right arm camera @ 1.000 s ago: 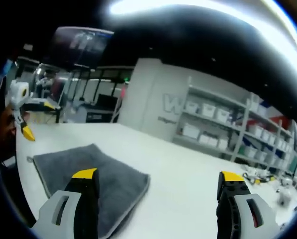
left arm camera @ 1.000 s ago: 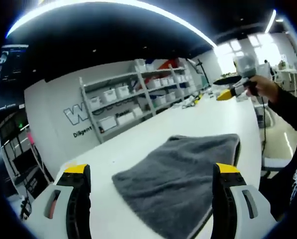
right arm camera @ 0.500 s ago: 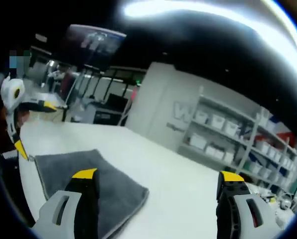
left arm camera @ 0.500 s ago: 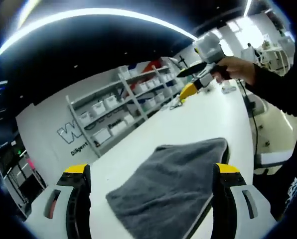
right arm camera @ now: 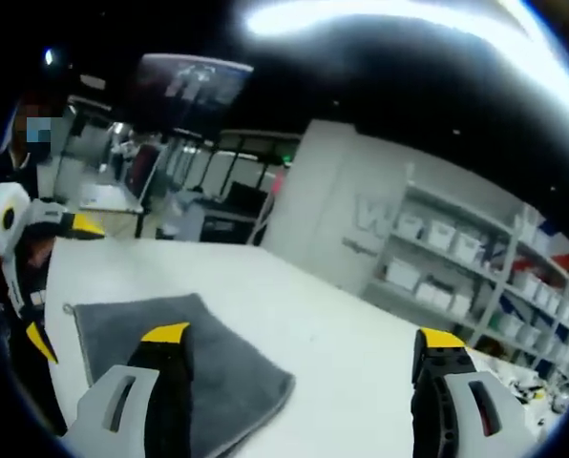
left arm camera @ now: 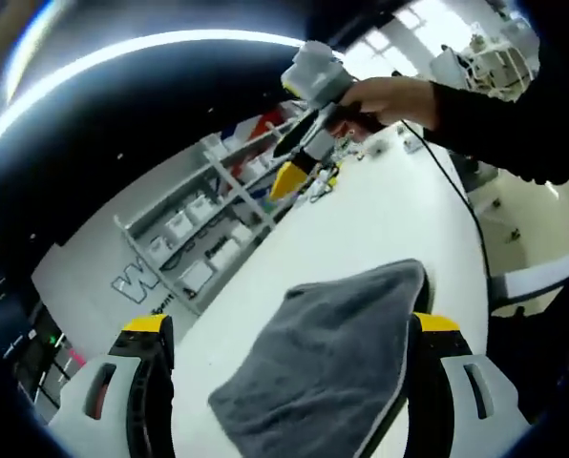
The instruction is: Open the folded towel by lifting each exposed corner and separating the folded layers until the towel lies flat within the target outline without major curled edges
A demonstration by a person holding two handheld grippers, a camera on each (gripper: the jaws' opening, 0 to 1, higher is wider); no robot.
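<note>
In the left gripper view, a white table (left arm camera: 399, 215) is stretching toward shelving (left arm camera: 213, 229) holding white bins. The folded grey towel (left arm camera: 327, 367) is lying on it, its long axis running away from the camera toward the shelving. The left gripper (left arm camera: 289, 329) is standing wide open, gripping nothing. A hand is holding the right gripper (left arm camera: 299, 162) above the table beyond the towel.

In the right gripper view, the towel (right arm camera: 218, 367) is lying flat left of the shelving (right arm camera: 456, 267). The right gripper (right arm camera: 299, 339) is gaping wide, holding nothing, while the left gripper (right arm camera: 36, 286) is hovering just beside the towel's far edge
</note>
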